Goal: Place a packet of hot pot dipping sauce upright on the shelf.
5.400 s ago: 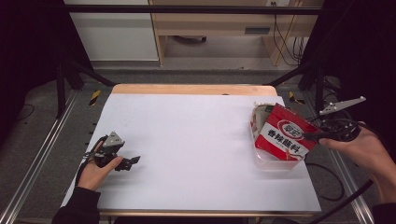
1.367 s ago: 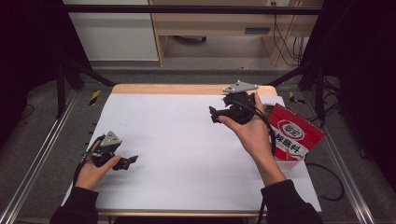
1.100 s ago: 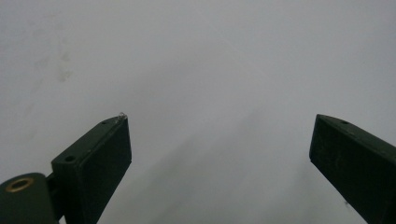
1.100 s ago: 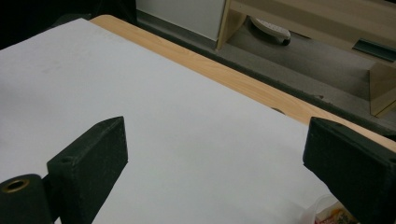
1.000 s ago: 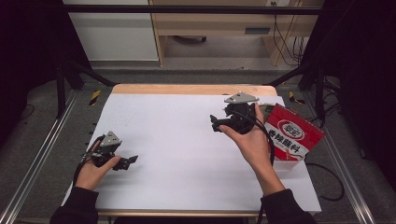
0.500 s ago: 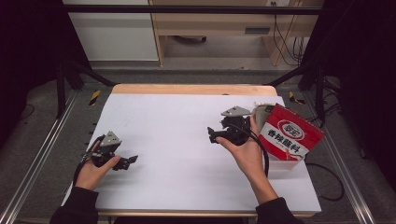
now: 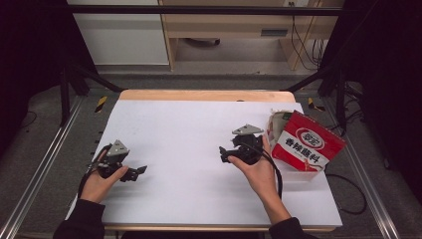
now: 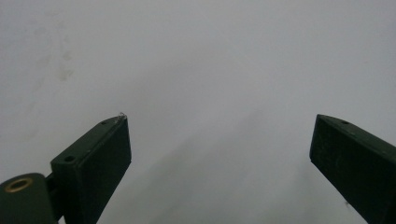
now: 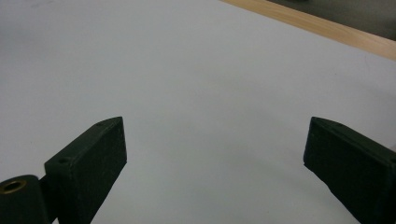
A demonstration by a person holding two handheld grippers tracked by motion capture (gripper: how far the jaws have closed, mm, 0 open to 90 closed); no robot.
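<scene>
Right gripper [image 7: 225, 154] swings back from the far edge, jaws wide and empty, beside the red bag [image 7: 309, 144] at the table's [image 7: 189, 124] right; left gripper [image 7: 135, 172] idles open, so the placing looks done.

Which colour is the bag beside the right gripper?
Red, with a white label band; the bag shows best in the high view.

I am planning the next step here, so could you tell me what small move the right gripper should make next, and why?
Probably turn the right gripper back toward the red and white printed packet. Its jaws stand wide open over bare white table, facing away from the packet, which lies just beside that hand.
</scene>
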